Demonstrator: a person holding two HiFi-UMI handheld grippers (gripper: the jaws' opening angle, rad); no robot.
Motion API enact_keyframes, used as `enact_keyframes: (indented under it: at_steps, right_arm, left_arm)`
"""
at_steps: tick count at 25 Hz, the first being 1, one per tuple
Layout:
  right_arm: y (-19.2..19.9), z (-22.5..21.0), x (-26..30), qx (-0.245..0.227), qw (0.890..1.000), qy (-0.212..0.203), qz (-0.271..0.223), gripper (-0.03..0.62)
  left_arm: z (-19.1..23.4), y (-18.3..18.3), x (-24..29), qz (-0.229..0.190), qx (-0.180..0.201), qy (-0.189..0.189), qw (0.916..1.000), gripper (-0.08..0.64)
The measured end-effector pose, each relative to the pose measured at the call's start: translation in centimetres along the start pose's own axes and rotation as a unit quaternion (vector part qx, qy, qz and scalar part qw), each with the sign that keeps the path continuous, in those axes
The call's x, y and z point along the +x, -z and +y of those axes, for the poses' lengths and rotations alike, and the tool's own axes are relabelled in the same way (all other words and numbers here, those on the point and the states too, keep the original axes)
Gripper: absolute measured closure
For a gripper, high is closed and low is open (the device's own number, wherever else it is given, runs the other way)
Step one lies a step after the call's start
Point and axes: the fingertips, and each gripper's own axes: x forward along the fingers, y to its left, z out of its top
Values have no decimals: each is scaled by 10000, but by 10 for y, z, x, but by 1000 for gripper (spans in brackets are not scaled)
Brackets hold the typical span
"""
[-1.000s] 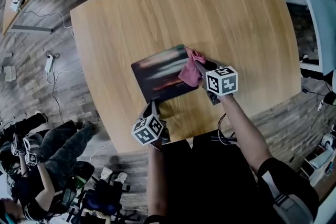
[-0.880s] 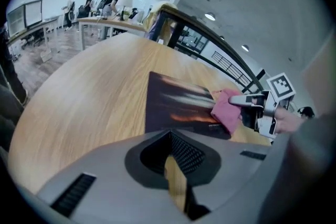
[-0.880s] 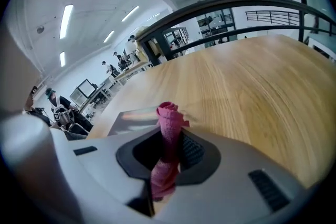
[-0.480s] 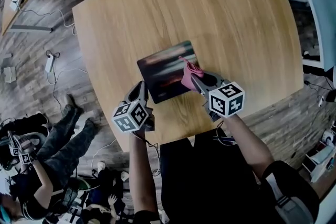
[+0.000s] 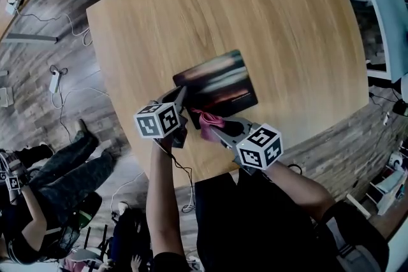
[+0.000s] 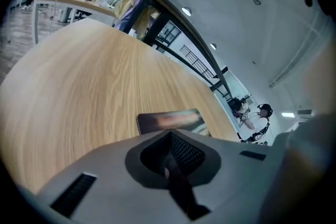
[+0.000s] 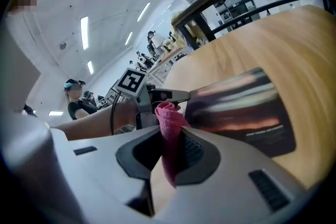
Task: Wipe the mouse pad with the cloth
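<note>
Right tongs [image 5: 215, 128] clamp a pink cloth [image 5: 207, 120], likely soft and light, by a bunched fold at the 7 o'clock corner of the mouse pad [image 5: 220, 83], while left tongs [image 5: 182, 99], closed and empty, sit at its 9 o'clock edge.

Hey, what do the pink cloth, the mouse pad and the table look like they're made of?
Cloth: soft pink fabric, possibly microfibre; it folds limply and shows a textured surface. Mouse pad: thin, flat, with a printed matte top, likely fabric over rubber. Table: wood or wood-look laminate; light grain, smooth satin surface.
</note>
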Motion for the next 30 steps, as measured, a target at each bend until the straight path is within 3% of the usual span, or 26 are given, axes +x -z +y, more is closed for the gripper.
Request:
enact_keyframes:
  at_steps: [4, 11, 16, 27, 30]
  right_arm:
    - [23, 5, 34, 15, 9993, -27, 375, 526]
    - [26, -7, 71, -391, 9969, 268, 631, 526]
    - [32, -26, 87, -574, 9935, 508, 840, 526]
    - [31, -37, 85, -555, 9923, 598, 927, 526]
    - [29, -41, 82, -558, 9924, 594, 921, 526]
  left_arm:
    - [3, -4, 5, 113, 88, 185, 9997, 537]
    - [12, 2, 18, 554, 154, 243, 9981, 537]
    - [13, 5, 20, 764, 165, 16, 9969, 537]
    - [13, 10, 22, 1178, 484, -578, 9902, 537]
    - [14, 13, 21, 1217, 382, -612, 9899, 537]
